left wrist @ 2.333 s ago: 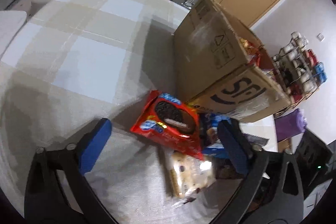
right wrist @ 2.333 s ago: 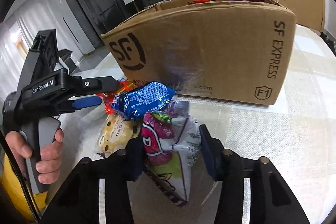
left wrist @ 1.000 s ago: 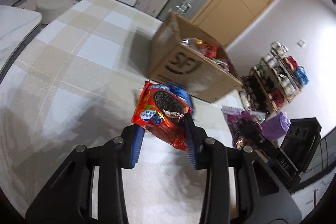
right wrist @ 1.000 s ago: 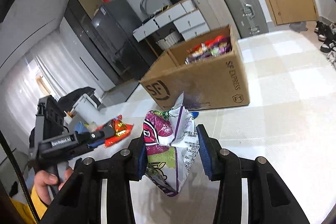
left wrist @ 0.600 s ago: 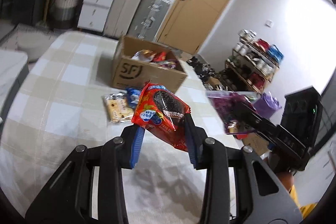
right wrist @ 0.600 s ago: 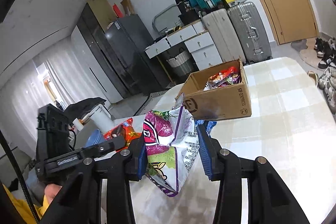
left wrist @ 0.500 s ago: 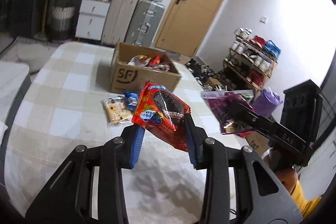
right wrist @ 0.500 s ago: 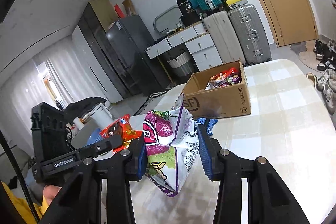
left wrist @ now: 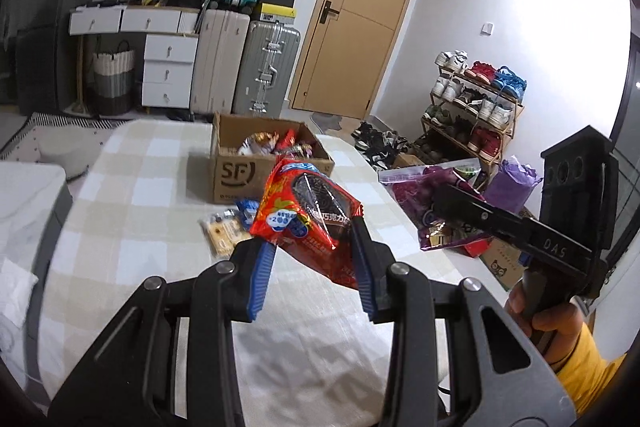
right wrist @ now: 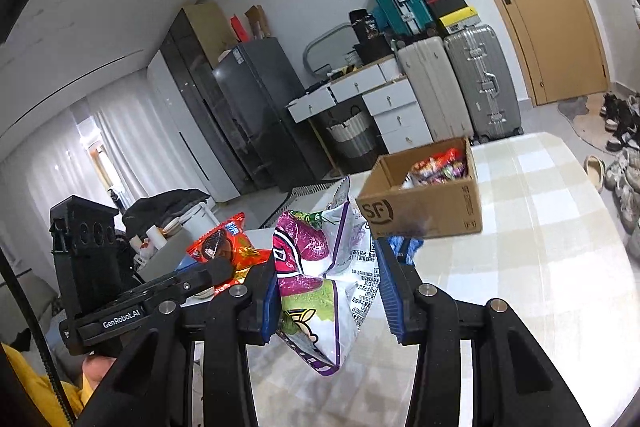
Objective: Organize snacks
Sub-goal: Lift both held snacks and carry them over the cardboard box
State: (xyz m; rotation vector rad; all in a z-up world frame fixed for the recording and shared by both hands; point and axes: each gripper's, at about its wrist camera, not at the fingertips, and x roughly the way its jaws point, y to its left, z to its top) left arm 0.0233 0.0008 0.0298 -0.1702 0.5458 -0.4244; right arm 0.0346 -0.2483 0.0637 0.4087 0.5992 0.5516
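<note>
Left wrist view: a red cookie packet point(left wrist: 308, 223) is clamped in the left gripper point(left wrist: 312, 267); a purple snack bag point(right wrist: 328, 279) is clamped in the right gripper point(right wrist: 328, 295), above the table point(right wrist: 540, 267).

Snack-filled box point(left wrist: 256, 169) sits on the table point(left wrist: 132, 211), loose packets point(left wrist: 226, 227) before it.

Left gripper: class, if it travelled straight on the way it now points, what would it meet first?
Probably the cardboard box; depth is unclear. The left gripper, shut on the red cookie packet, aims roughly there, possibly over loose snacks.
</note>
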